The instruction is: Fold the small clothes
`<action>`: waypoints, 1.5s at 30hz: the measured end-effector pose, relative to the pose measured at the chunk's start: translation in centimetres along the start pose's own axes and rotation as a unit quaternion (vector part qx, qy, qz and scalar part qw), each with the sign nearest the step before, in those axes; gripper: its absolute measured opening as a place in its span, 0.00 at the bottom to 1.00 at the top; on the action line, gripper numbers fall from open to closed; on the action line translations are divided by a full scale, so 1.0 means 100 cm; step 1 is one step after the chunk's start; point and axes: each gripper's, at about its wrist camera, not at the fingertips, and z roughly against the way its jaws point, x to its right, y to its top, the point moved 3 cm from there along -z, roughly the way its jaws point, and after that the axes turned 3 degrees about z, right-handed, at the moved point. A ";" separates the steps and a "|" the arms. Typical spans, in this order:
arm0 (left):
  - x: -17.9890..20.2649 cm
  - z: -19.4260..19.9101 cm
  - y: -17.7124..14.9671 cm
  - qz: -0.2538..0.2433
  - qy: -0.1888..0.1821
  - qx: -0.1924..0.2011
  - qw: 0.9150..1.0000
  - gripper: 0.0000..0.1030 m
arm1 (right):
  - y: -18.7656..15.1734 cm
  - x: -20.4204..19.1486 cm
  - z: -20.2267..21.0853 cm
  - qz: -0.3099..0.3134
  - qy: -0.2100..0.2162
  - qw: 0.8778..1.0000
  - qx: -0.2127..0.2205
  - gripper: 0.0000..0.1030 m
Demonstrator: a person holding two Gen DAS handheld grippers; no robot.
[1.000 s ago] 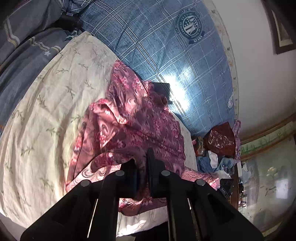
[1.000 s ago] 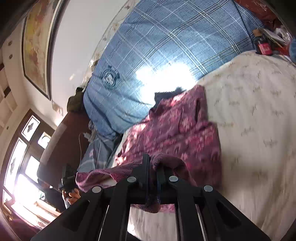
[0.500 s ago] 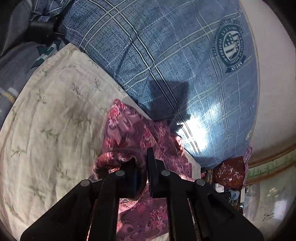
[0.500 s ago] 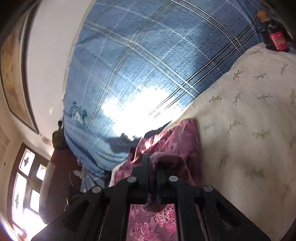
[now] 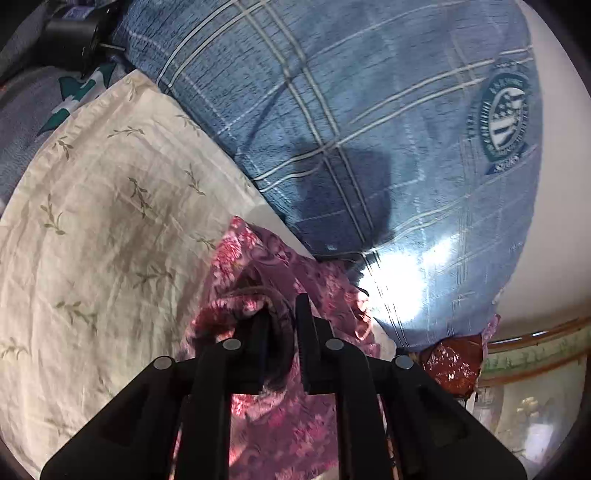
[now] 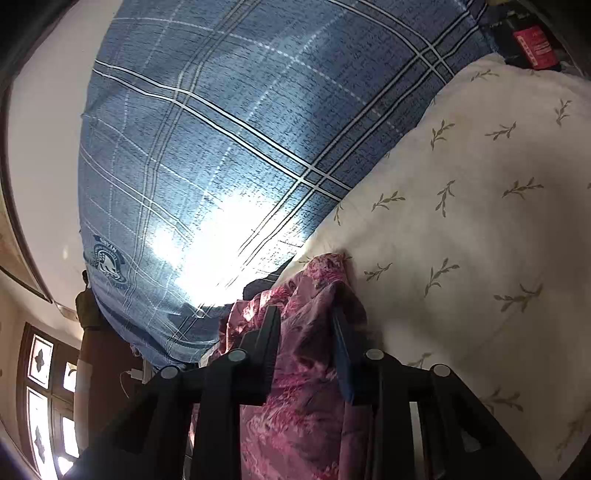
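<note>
A pink floral garment (image 5: pixel 291 417) lies on a cream leaf-print sheet (image 5: pixel 110 229), its far edge near a blue plaid pillow (image 5: pixel 369 147). My left gripper (image 5: pixel 280 325) is shut on a bunched hem of the garment, low over the sheet. In the right wrist view the garment (image 6: pixel 303 387) lies under and between the fingers. My right gripper (image 6: pixel 304 321) is open, its fingers spread over the cloth's far corner next to the pillow (image 6: pixel 221 147) and the sheet (image 6: pixel 480 240).
A dark grey blanket (image 5: pixel 22 122) and a black object (image 5: pixel 74 33) lie at the left. A dark red bag (image 5: pixel 454 365) sits at the right past the pillow. A red-labelled item (image 6: pixel 535 48) sits at the sheet's far corner. A window (image 6: pixel 48 406) is at the left.
Both grippers carried the garment's edge forward to the far edge by the pillow and came down low. The right gripper, shut on cloth before, has opened and let go.
</note>
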 end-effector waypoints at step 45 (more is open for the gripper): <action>-0.002 -0.053 0.015 -0.116 0.208 0.041 0.970 0.00 | 0.034 -0.018 -0.080 0.112 -0.135 0.984 -0.036 0.05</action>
